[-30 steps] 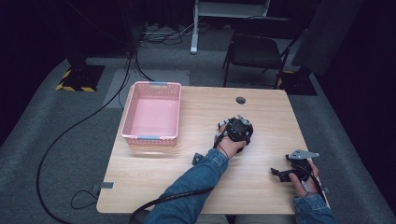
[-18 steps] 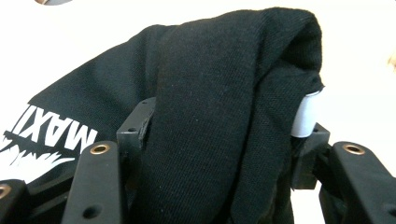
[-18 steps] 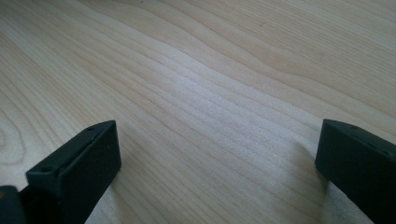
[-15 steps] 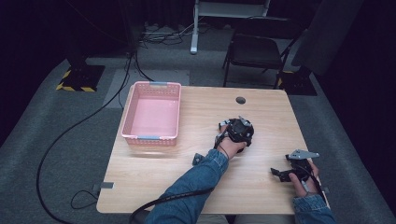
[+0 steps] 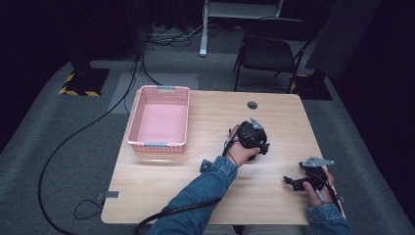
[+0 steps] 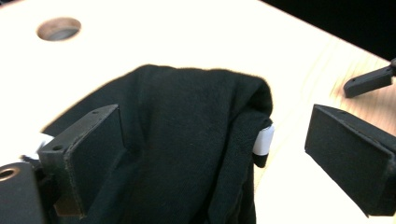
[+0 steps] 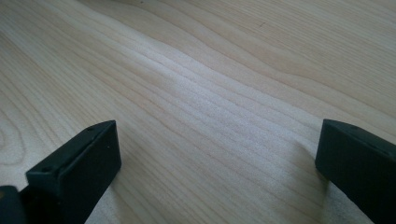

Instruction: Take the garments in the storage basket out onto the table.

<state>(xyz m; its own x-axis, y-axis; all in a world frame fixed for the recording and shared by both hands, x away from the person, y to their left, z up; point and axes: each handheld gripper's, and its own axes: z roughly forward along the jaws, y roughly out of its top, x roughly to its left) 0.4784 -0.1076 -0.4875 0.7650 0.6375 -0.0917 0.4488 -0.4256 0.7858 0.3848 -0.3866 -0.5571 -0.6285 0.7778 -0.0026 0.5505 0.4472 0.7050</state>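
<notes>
Lying across the middle of the high view:
Desk (image 5: pixel 161 196): a pale wooden top, carrying everything here, with a round cable hole (image 5: pixel 252 105) near its far edge.
Basket (image 5: pixel 159 117): pink, sitting at the upper left of the desk, well apart from both hands.
Black cloth (image 6: pixel 187 140): bunched on the desk right of centre, a white tag (image 6: pixel 264 141) showing at its right fold in the left gripper view.
Left tool (image 5: pixel 252 139): hovering over the cloth; its jaws have just been opening and are standing spread, one on each side of the cloth, the right one clear of it.
Right tool (image 5: pixel 296 182): resting low at the lower right, jaws spread wide over bare wood.
</notes>
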